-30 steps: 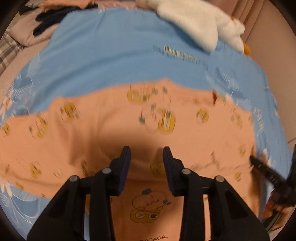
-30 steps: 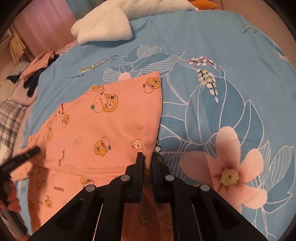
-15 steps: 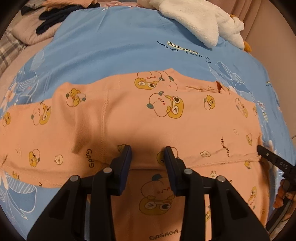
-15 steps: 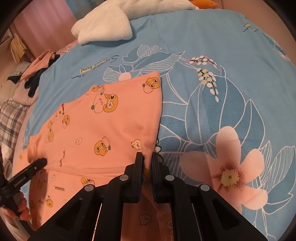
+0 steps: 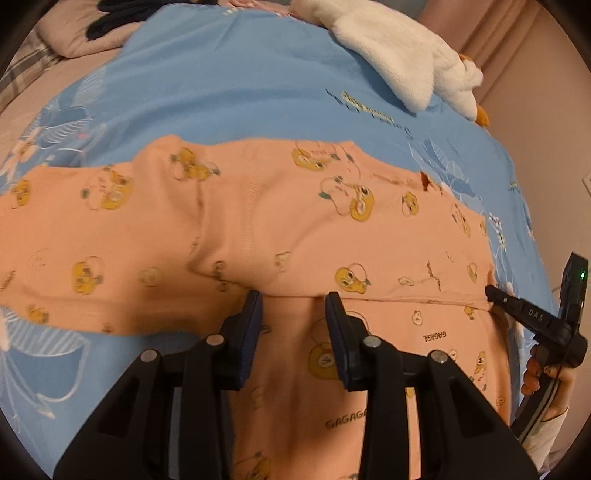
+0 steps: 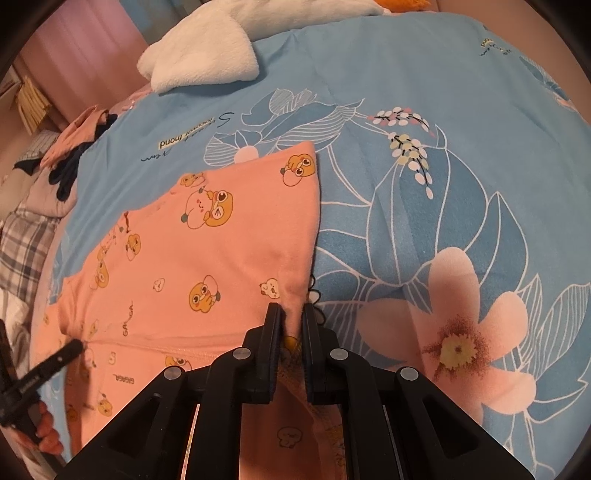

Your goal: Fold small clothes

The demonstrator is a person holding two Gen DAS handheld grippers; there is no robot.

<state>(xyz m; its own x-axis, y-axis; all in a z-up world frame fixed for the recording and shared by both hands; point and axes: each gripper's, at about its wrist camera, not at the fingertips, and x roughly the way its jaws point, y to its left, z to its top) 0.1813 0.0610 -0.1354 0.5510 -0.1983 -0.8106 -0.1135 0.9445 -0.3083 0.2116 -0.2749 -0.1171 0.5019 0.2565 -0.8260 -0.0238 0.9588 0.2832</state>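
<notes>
Left gripper (image 5: 293, 308) has been sliding sideways over the peach garment (image 5: 280, 240) since the earlier frame; the printed characters and the vertical seam now sit further right in its view. Its jaws have just been narrowing slightly, still spread, nothing pinched, tips hovering at the garment's folded hem line. Right gripper (image 6: 293, 319) isn't moving: jaws pressed together, pinching the garment's right edge near the lower corner of the folded layer.

Garment is lying flat across the middle of the bed, upper layer folded over a lower layer that's running toward the cameras. "GAGAGA" print is showing on the lower layer.

Surface: blue bedspread (image 6: 424, 110) with white-outlined leaves, a big pink flower (image 6: 465, 332) just right of the right gripper, and a small line of script text. White fluffy blanket (image 5: 399, 62) is sitting at the far edge, an orange bit poking out beside it. Dark and pink clothes (image 6: 70, 158) are piled at the far left, with plaid fabric (image 6: 26, 243) beside them. Pinkish curtain (image 5: 491, 33) and wall are bounding the room behind the bed.
</notes>
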